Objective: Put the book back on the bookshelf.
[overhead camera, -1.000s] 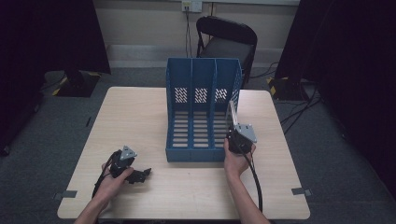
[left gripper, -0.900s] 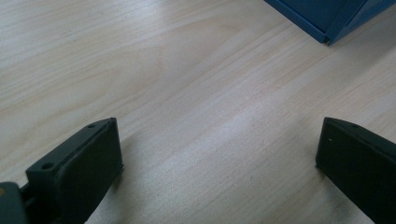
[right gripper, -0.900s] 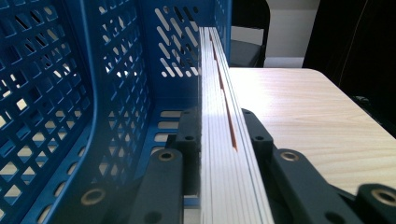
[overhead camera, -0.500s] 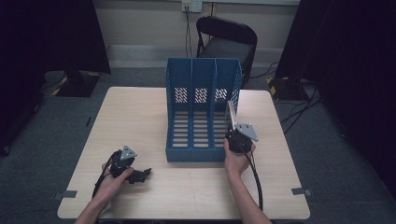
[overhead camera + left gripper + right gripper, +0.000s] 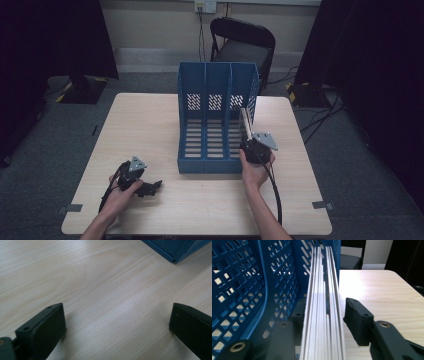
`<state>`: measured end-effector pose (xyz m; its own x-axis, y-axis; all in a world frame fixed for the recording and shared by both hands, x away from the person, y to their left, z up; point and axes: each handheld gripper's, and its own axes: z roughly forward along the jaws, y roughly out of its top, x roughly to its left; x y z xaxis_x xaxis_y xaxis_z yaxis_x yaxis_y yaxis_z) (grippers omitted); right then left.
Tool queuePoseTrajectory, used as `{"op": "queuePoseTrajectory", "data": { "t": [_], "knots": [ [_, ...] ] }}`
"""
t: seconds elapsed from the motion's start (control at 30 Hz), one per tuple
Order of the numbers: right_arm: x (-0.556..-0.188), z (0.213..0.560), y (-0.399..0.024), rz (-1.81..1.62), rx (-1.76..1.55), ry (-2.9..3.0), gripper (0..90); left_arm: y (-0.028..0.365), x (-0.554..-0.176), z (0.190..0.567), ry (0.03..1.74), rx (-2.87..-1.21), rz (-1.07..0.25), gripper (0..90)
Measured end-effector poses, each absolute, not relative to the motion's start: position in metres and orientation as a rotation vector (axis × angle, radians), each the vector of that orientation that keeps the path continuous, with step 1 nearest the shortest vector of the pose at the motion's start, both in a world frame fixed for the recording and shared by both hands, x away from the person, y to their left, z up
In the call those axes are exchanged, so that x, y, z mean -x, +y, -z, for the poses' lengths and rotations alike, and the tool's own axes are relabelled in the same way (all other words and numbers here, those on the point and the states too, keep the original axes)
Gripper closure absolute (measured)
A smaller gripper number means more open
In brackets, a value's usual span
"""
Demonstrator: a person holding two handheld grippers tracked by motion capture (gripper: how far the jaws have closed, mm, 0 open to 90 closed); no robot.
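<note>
In the high view, a blue plastic three-slot file rack (image 5: 216,117) is standing near the middle of the pale wooden bench (image 5: 150,125), its tall perforated back toward the far edge and its low open front toward the person. A thin stack of pale wooden boards (image 5: 246,125) is standing on edge at the rack's right-hand side. The right claw (image 5: 248,141) is sitting at the near end of that stack, close to the rack's front right corner, with the right hand (image 5: 254,170) wrapping its body and a black cable trailing back toward the near edge. The left claw (image 5: 152,186) is resting low over the bench near the near left corner, well apart from the rack, in the left hand (image 5: 120,192).

In the left gripper view, the left claw (image 5: 117,322) is standing wide open, its two black jaws far apart over bare wood with nothing between them. The front corner of the file rack (image 5: 175,250) is showing at the top right.

In the right gripper view, the boards (image 5: 323,315) are running away on edge between the jaws of the right claw (image 5: 324,316). The jaws have just been opening: the right jaw is standing clear of the stack with a gap showing, so the boards are lying between the pads without being squeezed. The rack's perforated blue wall (image 5: 257,285) is rising just to the left of the boards.
</note>
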<state>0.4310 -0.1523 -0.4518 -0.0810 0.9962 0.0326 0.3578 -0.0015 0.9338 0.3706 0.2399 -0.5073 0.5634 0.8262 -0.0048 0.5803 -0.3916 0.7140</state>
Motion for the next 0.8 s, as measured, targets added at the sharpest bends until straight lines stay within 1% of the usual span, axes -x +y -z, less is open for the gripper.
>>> {"op": "queuePoseTrajectory", "data": {
  "t": [0.33, 0.8],
  "knots": [
    [-0.429, 0.448, -0.154, -1.128, -1.43, 1.555, 48.3, 0.24, -0.37, 0.507, 1.12, -2.115, -0.463, 0.0],
    [-0.424, 0.44, -0.162, -1.201, -1.399, 1.634, 34.9, 0.24, -0.37, 0.507, 1.119, -2.115, -0.463, 0.0]
  ]
}}
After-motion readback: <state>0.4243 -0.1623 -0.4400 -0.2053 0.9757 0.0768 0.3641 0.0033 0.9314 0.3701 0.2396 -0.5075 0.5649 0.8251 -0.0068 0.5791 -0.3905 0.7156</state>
